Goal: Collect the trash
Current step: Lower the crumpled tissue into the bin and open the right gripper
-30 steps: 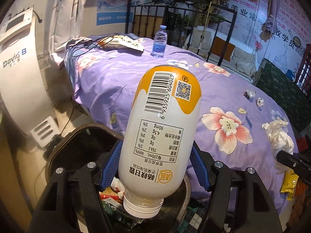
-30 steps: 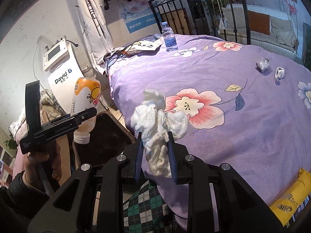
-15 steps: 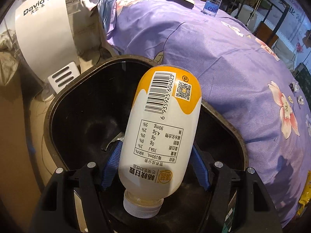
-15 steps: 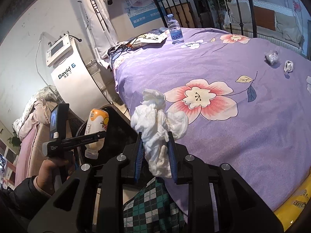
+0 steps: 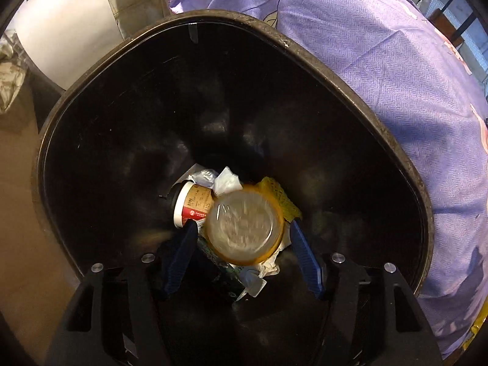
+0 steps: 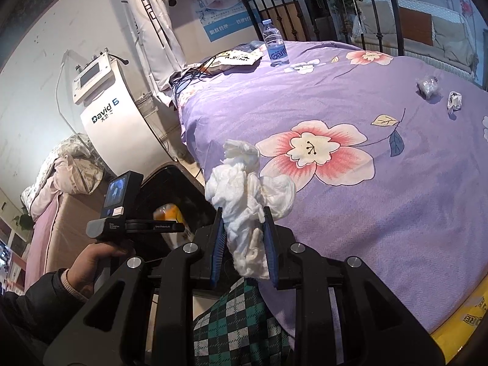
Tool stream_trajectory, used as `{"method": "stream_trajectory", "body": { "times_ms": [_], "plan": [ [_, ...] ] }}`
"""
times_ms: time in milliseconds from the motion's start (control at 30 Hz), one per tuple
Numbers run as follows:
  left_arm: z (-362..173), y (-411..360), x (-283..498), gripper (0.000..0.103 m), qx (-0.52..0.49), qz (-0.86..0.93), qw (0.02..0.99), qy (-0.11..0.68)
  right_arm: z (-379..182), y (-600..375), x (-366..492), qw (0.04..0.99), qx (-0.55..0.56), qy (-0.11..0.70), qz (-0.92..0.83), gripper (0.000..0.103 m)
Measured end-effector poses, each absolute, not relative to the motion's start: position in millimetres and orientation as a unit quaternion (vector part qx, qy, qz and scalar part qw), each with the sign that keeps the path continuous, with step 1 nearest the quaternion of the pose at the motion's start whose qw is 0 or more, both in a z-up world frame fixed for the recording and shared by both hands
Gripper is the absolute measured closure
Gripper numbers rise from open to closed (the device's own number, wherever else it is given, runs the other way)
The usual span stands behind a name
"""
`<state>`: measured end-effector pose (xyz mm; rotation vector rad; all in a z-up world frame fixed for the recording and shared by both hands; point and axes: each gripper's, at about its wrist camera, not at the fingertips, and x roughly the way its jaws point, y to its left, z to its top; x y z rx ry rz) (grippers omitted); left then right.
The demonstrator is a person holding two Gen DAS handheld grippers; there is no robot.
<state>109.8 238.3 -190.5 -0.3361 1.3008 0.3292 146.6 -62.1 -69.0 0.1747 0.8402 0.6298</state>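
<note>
Left gripper (image 5: 241, 231) open over the black bin (image 5: 305, 52), yogurt bottle (image 5: 244, 224) dropped inside; right gripper (image 6: 244, 228) clamps crumpled tissue (image 6: 247, 195), best released above the bin's centre

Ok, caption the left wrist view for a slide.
Open left hand-held gripper above the black trash bin, orange-and-white bottle dropping onto the trash inside.
</note>
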Motion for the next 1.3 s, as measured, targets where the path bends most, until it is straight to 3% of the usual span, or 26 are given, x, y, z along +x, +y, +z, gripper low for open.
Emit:
{"method": "stream_trajectory", "body": {
  "times_ms": [67,367,700,1200,1233,1300],
  "plan": [
    [-185,236,108,0.03,-0.142,0.152,0.778,0.594,-69,-60,146,0.861,0.083,0.401,0.302,0.078],
    [-129,254,83,0.023,-0.173,0.182,0.835,0.489,-75,-15,147,0.83,0.055,0.41,0.374,0.078],
    [-80,260,81,0.02,-0.162,0.201,0.868,0.425,-116,83,154,0.749,0.021,0.479,0.458,0.078],
    [-82,296,70,0.019,-0.207,0.225,0.861,0.407,-161,155,156,0.705,-0.041,0.532,0.468,0.078],
    [-81,298,70,0.019,-0.209,0.225,0.86,0.407,-164,159,156,0.704,-0.043,0.533,0.467,0.078],
    [-81,298,70,0.019,-0.211,0.226,0.861,0.405,-167,163,157,0.702,-0.045,0.535,0.468,0.066]
  ]
}}
